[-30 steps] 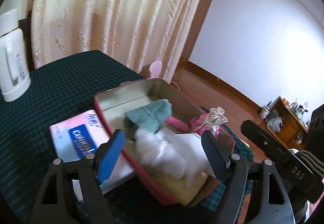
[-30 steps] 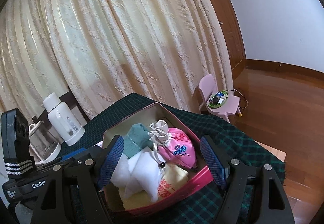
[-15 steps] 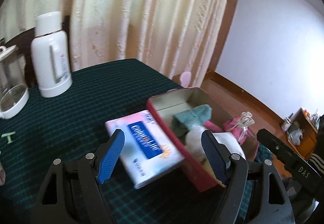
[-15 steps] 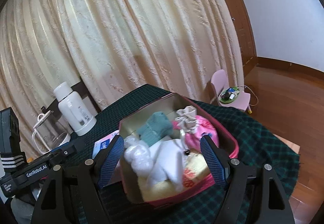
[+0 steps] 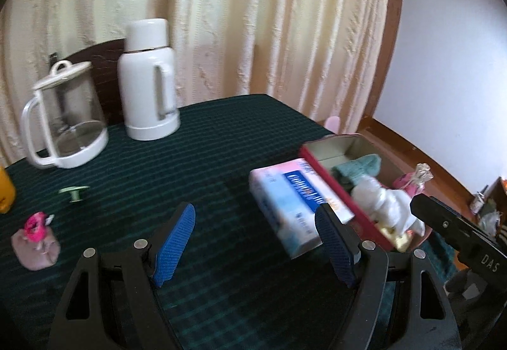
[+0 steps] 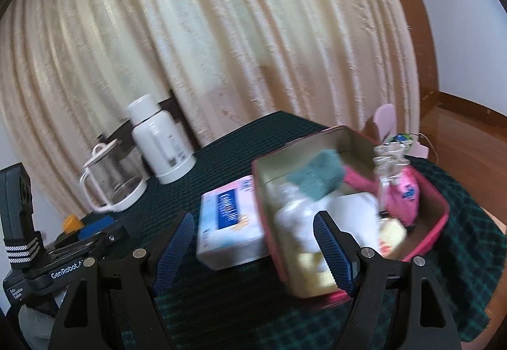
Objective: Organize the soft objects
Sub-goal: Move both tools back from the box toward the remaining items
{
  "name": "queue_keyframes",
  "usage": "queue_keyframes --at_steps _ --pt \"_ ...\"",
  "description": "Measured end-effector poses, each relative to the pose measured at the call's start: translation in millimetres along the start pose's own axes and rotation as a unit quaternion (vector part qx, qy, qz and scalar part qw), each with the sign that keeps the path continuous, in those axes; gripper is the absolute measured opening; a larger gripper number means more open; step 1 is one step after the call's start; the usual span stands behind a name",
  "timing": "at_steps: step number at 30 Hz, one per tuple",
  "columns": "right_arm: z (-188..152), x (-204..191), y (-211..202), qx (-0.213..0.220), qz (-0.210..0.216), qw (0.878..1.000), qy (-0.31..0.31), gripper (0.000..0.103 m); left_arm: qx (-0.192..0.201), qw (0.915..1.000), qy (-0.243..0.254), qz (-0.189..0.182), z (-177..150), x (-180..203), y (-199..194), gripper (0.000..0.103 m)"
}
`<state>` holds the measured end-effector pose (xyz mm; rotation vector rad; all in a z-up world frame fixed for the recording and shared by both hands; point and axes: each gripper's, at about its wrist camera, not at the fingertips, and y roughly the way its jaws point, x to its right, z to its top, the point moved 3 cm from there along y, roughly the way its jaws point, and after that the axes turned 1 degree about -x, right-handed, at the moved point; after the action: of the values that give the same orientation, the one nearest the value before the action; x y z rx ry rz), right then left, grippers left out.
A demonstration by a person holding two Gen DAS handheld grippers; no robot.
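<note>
Orange object [image 5: 5,191] sits at the far left edge of the dark green checked table [image 5: 202,141], with a small mauve pouch tied with a pink bow [image 5: 35,240] just in front of it. Behind stand a clear glass jug with a white lid [image 5: 65,122] and a tall white thermos [image 5: 149,80]. The left tool [image 5: 255,242] hovers with jaws spread wide, nothing between them. Rightward lies a pale tissue pack with a blue label [image 5: 293,201], touching a red-rimmed tin box [image 6: 439,212] – inside it are a teal knitted cloth [image 6: 318,175], white fluff [image 6: 294,217] and a pink drawstring bag [image 6: 404,191]. The right tool [image 6: 253,240] is likewise released – empty.
</note>
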<state>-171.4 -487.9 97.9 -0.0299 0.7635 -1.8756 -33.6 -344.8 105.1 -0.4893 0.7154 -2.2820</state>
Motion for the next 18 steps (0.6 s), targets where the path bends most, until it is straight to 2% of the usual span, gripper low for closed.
queue_keyframes --at_steps 11,18 --pt "-16.5 -50.5 10.8 -0.028 0.039 0.998 -0.044 0.081 0.007 0.9974 -0.052 0.049 -22.1 -69.0 -33.5 0.079" --pt "-36.5 -85.0 26.6 -0.07 0.071 0.993 -0.07 0.077 0.007 0.9937 -0.077 0.08 -35.0 -115.9 -53.9 0.079"
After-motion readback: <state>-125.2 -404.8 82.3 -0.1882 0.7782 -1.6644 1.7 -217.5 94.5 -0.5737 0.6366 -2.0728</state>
